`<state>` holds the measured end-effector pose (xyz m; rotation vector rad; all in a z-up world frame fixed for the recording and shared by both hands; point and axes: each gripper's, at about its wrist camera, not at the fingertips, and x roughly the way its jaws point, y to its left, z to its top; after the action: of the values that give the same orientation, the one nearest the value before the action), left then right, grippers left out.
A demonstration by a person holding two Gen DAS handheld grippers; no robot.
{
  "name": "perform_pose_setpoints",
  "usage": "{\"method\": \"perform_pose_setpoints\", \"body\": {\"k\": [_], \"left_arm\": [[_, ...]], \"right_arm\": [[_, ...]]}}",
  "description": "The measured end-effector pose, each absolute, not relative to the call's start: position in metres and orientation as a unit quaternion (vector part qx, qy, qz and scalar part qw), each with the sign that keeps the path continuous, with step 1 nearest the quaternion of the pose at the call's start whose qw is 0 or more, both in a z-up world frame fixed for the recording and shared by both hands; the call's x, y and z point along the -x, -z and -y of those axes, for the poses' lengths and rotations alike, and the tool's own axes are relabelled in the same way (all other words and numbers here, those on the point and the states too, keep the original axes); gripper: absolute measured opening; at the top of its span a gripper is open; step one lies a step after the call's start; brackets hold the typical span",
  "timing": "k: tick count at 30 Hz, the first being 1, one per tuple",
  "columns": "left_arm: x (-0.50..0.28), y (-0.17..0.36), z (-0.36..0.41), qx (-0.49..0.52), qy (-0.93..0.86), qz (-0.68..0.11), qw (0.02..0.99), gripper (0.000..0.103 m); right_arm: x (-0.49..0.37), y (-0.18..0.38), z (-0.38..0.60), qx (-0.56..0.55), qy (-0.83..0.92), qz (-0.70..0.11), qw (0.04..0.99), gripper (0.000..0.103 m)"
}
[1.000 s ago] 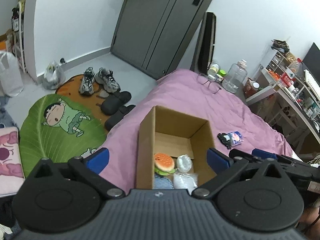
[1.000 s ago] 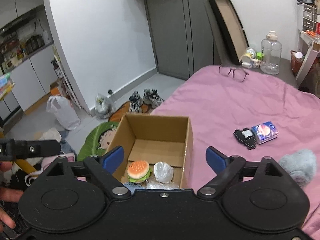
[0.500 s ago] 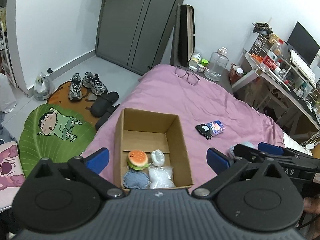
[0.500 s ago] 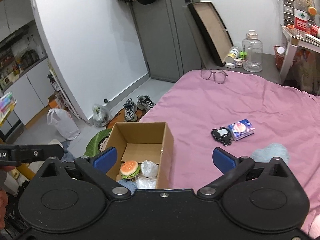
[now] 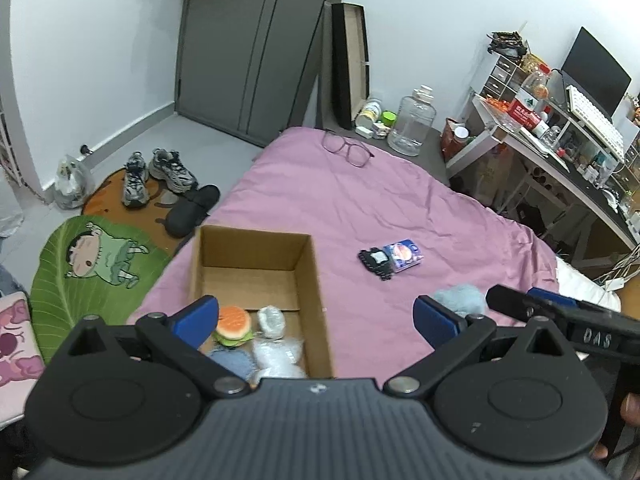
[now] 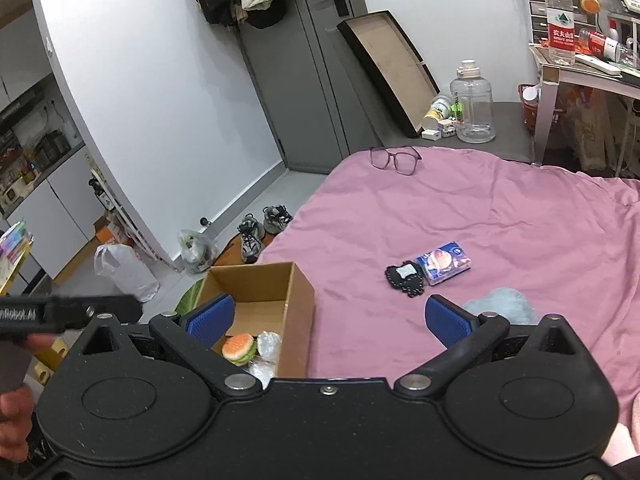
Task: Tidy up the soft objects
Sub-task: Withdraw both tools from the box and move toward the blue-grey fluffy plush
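An open cardboard box sits on the pink bedspread near its left edge. Inside lie a burger plush, a silvery soft ball, a blue denim pad and a white fluffy bag. My left gripper hangs open above the box's near end, holding nothing. A pale blue fluffy plush lies on the bed just beyond the right finger of my right gripper, which is wide open and empty. The box shows at that gripper's left finger.
A black patch and a blue packet lie mid-bed, glasses at the far end. A water jug and a cluttered desk stand beyond. Shoes and a leaf rug cover the floor on the left.
Both grippers have drawn back and up from the box, which now looks smaller. The right jaws spread a little wider. The blue plush has come into the left wrist view.
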<state>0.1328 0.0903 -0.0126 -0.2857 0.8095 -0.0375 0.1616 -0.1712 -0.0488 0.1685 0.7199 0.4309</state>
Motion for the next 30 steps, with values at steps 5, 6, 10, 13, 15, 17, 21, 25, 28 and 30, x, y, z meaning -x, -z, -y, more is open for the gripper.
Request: {"method": "perform_pose_setpoints", "body": {"k": [5,6,10,13,15,17,21,25,28,30], "left_arm": [[-0.150,0.013,-0.068,0.133,0.032,-0.398,0.907,0.103],[-0.154,0.014,-0.063,0.129,0.038,-0.399,0.907,0.103],[-0.169,0.020,-0.052,0.145,0.054,-0.417,0.895,0.102],[-0.188,0.024,-0.048,0.144,0.063,-0.439,0.885,0.102],[-0.200,0.026,-0.047,0.138,0.048,-0.445,0.883,0.102],[-0.209,0.028,-0.045,0.137,0.039,-0.448,0.883,0.101],[-0.227,0.036,-0.036,0.149,0.034,-0.454,0.878,0.100],[-0.241,0.049,-0.018,0.140,0.042,-0.456,0.878,0.100],[-0.254,0.063,-0.003,0.149,0.046,-0.469,0.869,0.100],[-0.264,0.074,0.010,0.149,0.051,-0.481,0.862,0.100]], "right_arm": [[-0.168,0.059,0.193,-0.103,-0.196,-0.350,0.910,0.103],[-0.171,0.062,0.197,-0.107,-0.191,-0.352,0.910,0.103],[-0.180,0.071,0.218,-0.112,-0.167,-0.350,0.915,0.103],[-0.187,0.077,0.238,-0.125,-0.153,-0.350,0.916,0.103],[-0.193,0.082,0.251,-0.138,-0.144,-0.353,0.914,0.103],[-0.199,0.090,0.265,-0.157,-0.132,-0.358,0.911,0.103],[-0.210,0.109,0.288,-0.180,-0.113,-0.369,0.905,0.103],[-0.221,0.128,0.306,-0.197,-0.104,-0.380,0.898,0.103],[-0.229,0.143,0.317,-0.212,-0.105,-0.387,0.891,0.102],[-0.235,0.151,0.324,-0.220,-0.107,-0.389,0.888,0.101]]}}
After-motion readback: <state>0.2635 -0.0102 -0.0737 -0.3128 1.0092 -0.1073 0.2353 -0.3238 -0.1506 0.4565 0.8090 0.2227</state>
